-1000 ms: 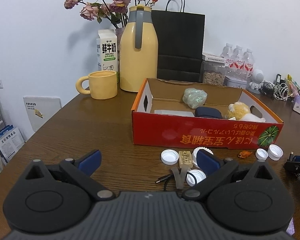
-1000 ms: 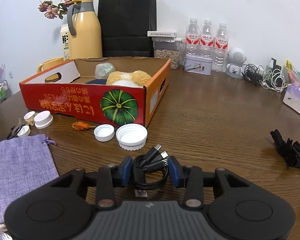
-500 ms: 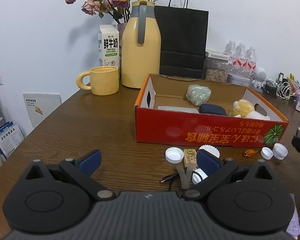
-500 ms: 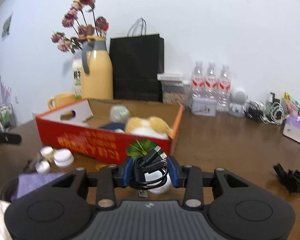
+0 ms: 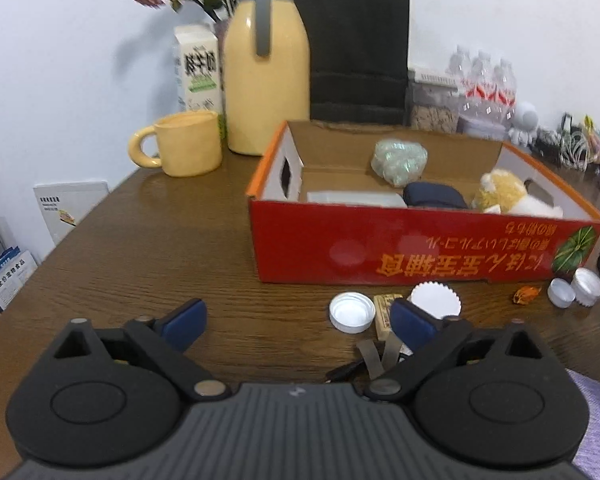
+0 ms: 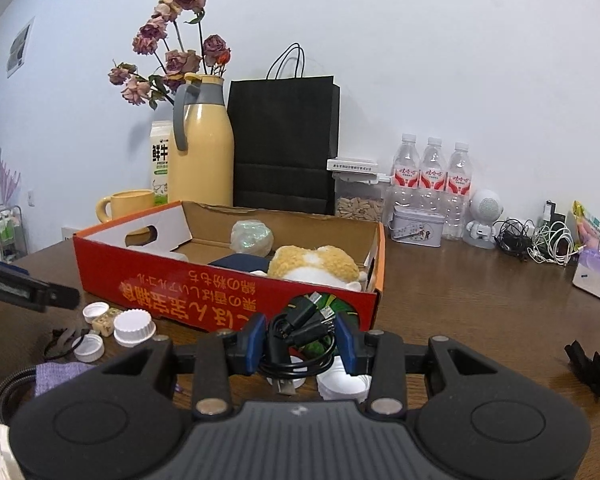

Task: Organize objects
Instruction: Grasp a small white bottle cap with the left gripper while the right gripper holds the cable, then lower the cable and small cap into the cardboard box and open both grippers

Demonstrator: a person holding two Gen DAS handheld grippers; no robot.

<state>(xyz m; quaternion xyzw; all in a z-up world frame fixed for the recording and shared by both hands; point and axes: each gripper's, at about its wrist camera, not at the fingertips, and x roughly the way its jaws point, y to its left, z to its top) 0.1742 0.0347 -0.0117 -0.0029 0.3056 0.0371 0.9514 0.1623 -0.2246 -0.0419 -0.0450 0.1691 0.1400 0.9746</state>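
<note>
red box [image 6: 228, 300], bottle caps [image 6: 134, 327] before it

- One red cardboard box [image 6: 236, 300]
- Three water bottles [image 6: 432, 184]
- Four white bottle caps [image 5: 350, 312] by the box front, left view
- One yellow mug [image 5: 188, 142]
- One yellow thermos jug [image 5: 266, 68]
- One milk carton [image 5: 198, 70]
- One black paper bag [image 6: 284, 144]
- One plush toy [image 6: 312, 266] in the box
- One coiled black cable [image 6: 300, 340]
</note>
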